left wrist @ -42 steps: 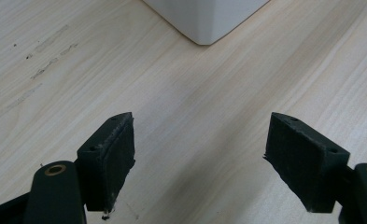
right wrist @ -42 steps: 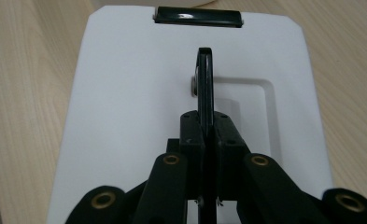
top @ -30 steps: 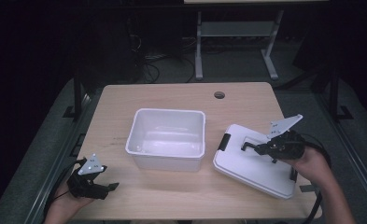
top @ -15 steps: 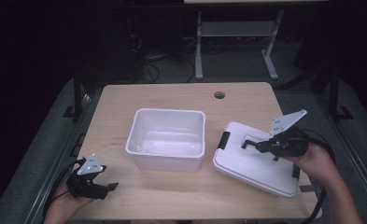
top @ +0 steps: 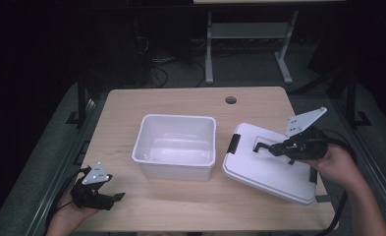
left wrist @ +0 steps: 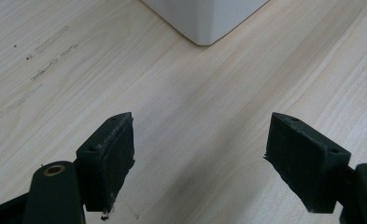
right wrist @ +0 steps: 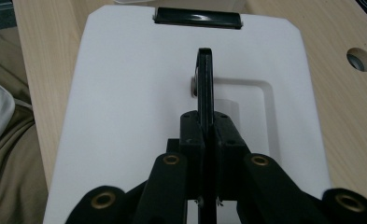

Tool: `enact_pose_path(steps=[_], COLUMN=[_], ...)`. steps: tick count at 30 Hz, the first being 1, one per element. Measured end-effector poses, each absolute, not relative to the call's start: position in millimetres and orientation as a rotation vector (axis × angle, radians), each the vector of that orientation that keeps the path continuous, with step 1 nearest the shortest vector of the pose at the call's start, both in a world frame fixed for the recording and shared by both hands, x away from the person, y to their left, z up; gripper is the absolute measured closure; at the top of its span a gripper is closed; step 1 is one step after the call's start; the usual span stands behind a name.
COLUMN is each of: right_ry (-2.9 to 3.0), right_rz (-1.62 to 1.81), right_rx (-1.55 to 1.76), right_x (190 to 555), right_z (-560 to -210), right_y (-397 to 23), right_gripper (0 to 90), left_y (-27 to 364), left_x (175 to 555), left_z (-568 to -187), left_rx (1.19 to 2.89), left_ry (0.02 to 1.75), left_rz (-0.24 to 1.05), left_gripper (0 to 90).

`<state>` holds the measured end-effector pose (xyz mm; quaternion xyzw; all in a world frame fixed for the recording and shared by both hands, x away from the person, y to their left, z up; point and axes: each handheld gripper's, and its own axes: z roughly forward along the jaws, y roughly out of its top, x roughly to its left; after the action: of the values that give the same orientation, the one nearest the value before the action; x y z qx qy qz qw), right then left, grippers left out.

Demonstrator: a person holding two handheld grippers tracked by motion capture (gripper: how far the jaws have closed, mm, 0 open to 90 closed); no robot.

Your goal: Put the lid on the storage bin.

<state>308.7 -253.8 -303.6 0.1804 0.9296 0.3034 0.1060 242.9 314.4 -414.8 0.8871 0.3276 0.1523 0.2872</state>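
A white lid lies at the right of the table, with a black latch on its edge toward the bin. My right gripper is shut on the lid's thin black handle, which stands upright between the pads. The lid spreads out below the jaws. An open white bin stands in the middle of the table. At the front left corner my left gripper rests low with its jaws wide apart over bare wood. The bin's corner shows just ahead of it.
The wooden table has a round cable hole at the back, seen also beyond the lid. A metal stand and cables are on the dark floor behind. Bare wood lies between bin and front edge.
My right gripper has risen a little with the handle in its jaws, and the lid has come up slightly with it. The left gripper has stayed put.
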Motion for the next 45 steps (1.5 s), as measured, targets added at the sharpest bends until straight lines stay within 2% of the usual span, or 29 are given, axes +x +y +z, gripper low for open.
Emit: enact_pose_path(steps=[22,45], right_ry=[2.746,2.797], right_rz=[0.946,0.956], right_rx=[0.448,0.290], right_x=[317,344], right_z=[-268,-248], right_y=[-234,-163], right_gripper=[83.8,83.8], left_y=[316,315], left_x=[243,242], left_z=[-413,-414], left_rx=[2.358,2.347], left_ry=[0.869,0.861], left_rz=[0.396,0.389], left_gripper=[23.5,22.2])
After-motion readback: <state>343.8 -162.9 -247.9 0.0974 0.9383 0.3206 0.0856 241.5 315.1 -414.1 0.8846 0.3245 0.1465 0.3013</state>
